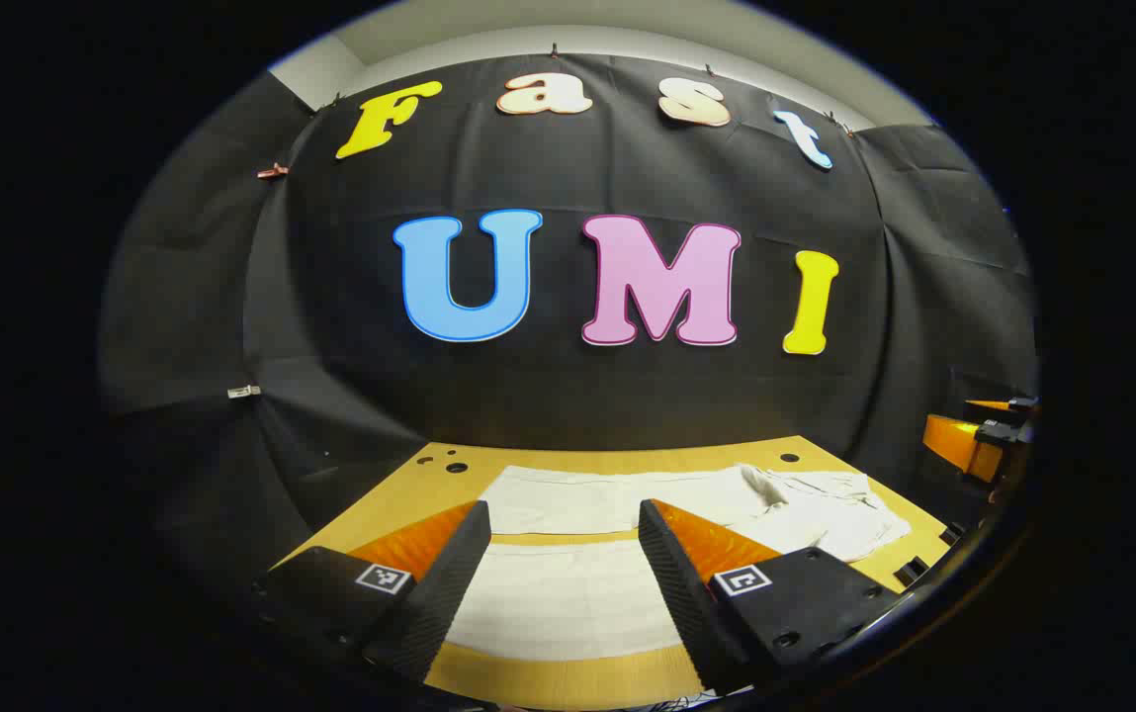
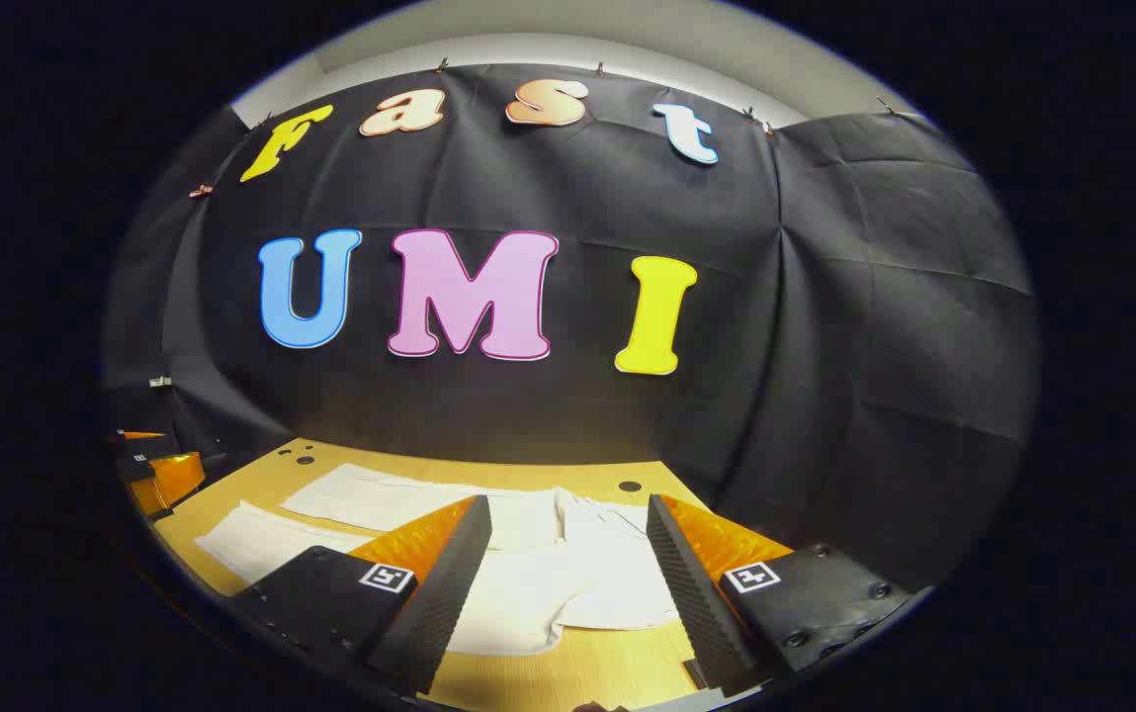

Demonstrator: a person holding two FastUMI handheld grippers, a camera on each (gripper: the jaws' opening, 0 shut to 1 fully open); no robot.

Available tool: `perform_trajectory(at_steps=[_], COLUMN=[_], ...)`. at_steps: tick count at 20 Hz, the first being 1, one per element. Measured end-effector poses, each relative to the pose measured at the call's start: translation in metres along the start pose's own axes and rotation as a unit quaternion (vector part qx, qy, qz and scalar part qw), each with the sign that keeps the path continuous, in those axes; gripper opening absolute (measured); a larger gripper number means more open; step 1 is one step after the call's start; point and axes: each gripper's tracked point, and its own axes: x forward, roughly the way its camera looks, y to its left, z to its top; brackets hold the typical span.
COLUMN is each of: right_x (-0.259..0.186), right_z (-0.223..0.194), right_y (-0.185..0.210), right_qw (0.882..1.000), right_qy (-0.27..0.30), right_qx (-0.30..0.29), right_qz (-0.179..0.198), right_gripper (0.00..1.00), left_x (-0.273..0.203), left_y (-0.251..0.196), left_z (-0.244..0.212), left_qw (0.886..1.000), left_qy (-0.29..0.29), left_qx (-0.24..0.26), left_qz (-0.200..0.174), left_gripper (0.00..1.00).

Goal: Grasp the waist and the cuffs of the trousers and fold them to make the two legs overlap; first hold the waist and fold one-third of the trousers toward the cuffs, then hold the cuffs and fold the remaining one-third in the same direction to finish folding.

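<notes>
White trousers (image 1: 617,514) lie lengthwise across the desk (image 1: 568,674), legs apart. Left tool (image 1: 560,569), released, faces the cuffs; right tool (image 2: 568,564), released, faces the waist (image 2: 587,583).

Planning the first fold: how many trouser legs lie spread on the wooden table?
2: the near leg of the white cloth trousers lies between the left gripper fingers; the far leg lies beyond it, towards the wall.

At the bottom of the left gripper view, the left gripper (image 1: 563,564) has two wedge-shaped fingers with ribbed inner faces, blocky bases with screws, and small square black-and-white markers. The right gripper (image 2: 568,564), bottom of the right gripper view, looks the same.
</notes>
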Motion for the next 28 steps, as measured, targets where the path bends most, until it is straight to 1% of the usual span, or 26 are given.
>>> perform_trajectory(at_steps=[4, 9, 12, 17, 20, 22, 23, 26, 28], right_x=[0.01, 0.021, 0.026, 0.04, 0.05, 0.055, 0.058, 0.072, 0.081], right_z=[-0.001, -0.011, -0.016, -0.028, -0.039, -0.047, -0.053, -0.069, -0.079], right_y=[-0.004, -0.018, -0.021, -0.018, -0.017, -0.013, -0.016, -0.042, -0.056], right_qw=[1.0, 1.0, 1.0, 0.999, 0.999, 0.998, 0.997, 0.994, 0.989], right_qy=[0.001, 0.011, 0.016, 0.027, 0.04, 0.047, 0.051, 0.066, 0.076], right_qx=[0.013, 0.017, 0.018, 0.006, -0.011, -0.016, -0.024, -0.073, -0.107], right_qz=[0.009, -0.002, 0.001, 0.017, 0.028, 0.049, 0.053, 0.05, 0.067], right_gripper=[0.98, 0.97, 0.98, 0.98, 0.97, 0.98, 0.98, 0.98, 0.98], left_x=[0.004, 0.008, 0.012, 0.017, 0.023, 0.026, 0.028, 0.036, 0.038], left_y=[-0.004, -0.003, -0.004, -0.002, -0.01, -0.016, -0.016, -0.005, 0.004], left_z=[-0.004, -0.01, -0.011, -0.014, -0.019, -0.02, -0.022, -0.029, -0.028], left_qw=[1.0, 1.0, 1.0, 0.999, 0.999, 0.999, 0.999, 0.998, 0.997], left_qy=[0.004, 0.015, 0.022, 0.015, 0.025, 0.032, 0.032, 0.04, 0.034], left_qx=[-0.001, 0.001, -0.008, 0.009, 0.0, -0.017, -0.022, -0.016, -0.007], left_qz=[0.001, 0.01, 0.015, 0.04, 0.035, 0.022, 0.022, 0.046, 0.067], left_gripper=[0.95, 0.96, 0.95, 0.95, 0.95, 0.95, 0.95, 0.96, 0.95])
